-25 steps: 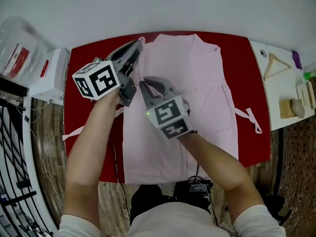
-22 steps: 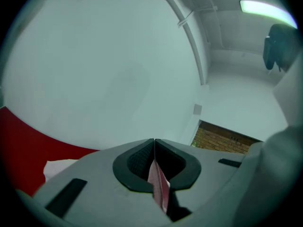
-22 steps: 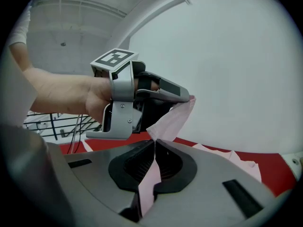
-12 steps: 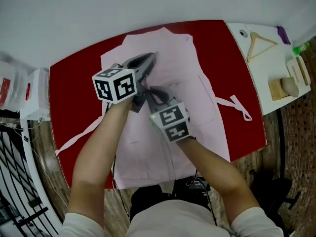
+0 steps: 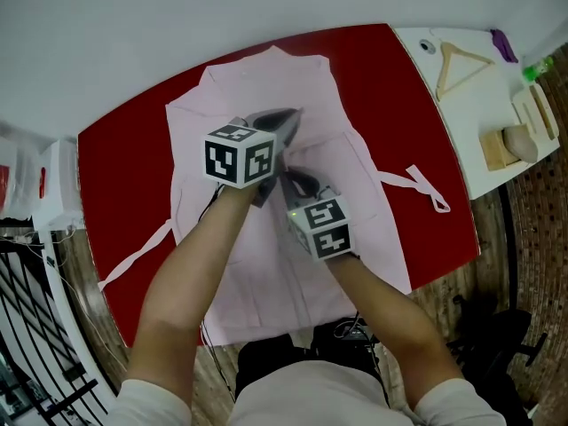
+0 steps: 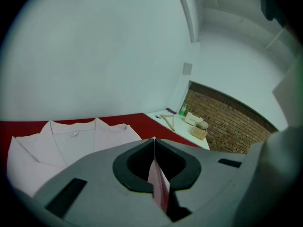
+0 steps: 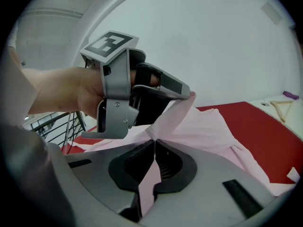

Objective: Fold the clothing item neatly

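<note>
Red table (image 5: 390, 69): pink garment (image 5: 204, 105) spread flat, reaching near edge. Left gripper (image 6: 154, 142) clamped on a fabric fold; right gripper (image 7: 154, 144) likewise, both over garment's middle.

A fold of the pink garment (image 7: 213, 126) is clamped between the closed jaws of the right gripper (image 7: 154, 143) in the foreground. From there the cloth is drawn up in a taut ridge to the tip of the left gripper (image 7: 188, 94), where it is pinched as well. That gripper, topped by its marker cube (image 7: 110, 42), is held by a hand (image 7: 61, 91). The rest of the garment is spread on the red tabletop (image 7: 265, 122), and a wooden hanger (image 7: 282, 106) is seen far right.
</note>
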{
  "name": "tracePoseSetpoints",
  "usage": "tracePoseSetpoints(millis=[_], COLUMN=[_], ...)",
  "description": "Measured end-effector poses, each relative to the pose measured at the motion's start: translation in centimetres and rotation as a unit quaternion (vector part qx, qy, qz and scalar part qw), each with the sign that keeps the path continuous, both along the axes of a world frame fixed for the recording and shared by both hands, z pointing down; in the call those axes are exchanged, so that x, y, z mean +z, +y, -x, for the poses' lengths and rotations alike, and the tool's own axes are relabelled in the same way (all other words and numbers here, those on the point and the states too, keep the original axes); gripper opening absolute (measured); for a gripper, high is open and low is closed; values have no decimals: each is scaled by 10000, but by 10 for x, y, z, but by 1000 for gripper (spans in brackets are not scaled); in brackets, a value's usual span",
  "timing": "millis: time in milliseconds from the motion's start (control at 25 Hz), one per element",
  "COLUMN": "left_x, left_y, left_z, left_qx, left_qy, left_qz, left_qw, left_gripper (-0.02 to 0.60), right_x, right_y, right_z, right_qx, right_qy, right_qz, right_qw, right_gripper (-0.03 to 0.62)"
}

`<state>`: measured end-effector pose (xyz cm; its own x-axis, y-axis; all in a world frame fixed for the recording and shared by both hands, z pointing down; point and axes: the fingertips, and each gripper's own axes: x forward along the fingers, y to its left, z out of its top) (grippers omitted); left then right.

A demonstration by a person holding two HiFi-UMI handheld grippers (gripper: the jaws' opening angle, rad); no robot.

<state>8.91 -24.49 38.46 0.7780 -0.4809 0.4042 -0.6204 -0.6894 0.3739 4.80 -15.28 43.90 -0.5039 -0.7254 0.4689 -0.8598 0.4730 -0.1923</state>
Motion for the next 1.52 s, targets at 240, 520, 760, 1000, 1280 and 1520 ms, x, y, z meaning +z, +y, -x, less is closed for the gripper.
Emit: tracePoseSetpoints(millis=[240,520,760,1000,1280,1520], left_x=[34,59,115,159,164,163], left_y=[-11,-1,5,16,14,13], left_z=[-14,81,215,270,291,302], left_qx=[-46,-160,-955,-1277,-1583,-1694], left_qy=[-125,-1061,-2177,-2275,-1936,-1849], left_qz=[285,159,1042,1868,1959,1913], left_qw=[9995,9941,9657,9471,9482,9490], left_gripper=[29,89,21,15,15,15], right_x=[46,80,86,85,75,85], right_y=[-8,-7,-7,-2,3,5], right_z=[-33,-47,-51,-54,-53,-70], right_qx=[423,778,873,802,520,437], right_qy=[-203,-674,-838,-1090,-971,-597], right_qz=[619,1380,1737,1959,1847,1900], right_qw=[9970,9851,9773,9712,9766,9790], right_gripper=[20,20,20,21,26,67])
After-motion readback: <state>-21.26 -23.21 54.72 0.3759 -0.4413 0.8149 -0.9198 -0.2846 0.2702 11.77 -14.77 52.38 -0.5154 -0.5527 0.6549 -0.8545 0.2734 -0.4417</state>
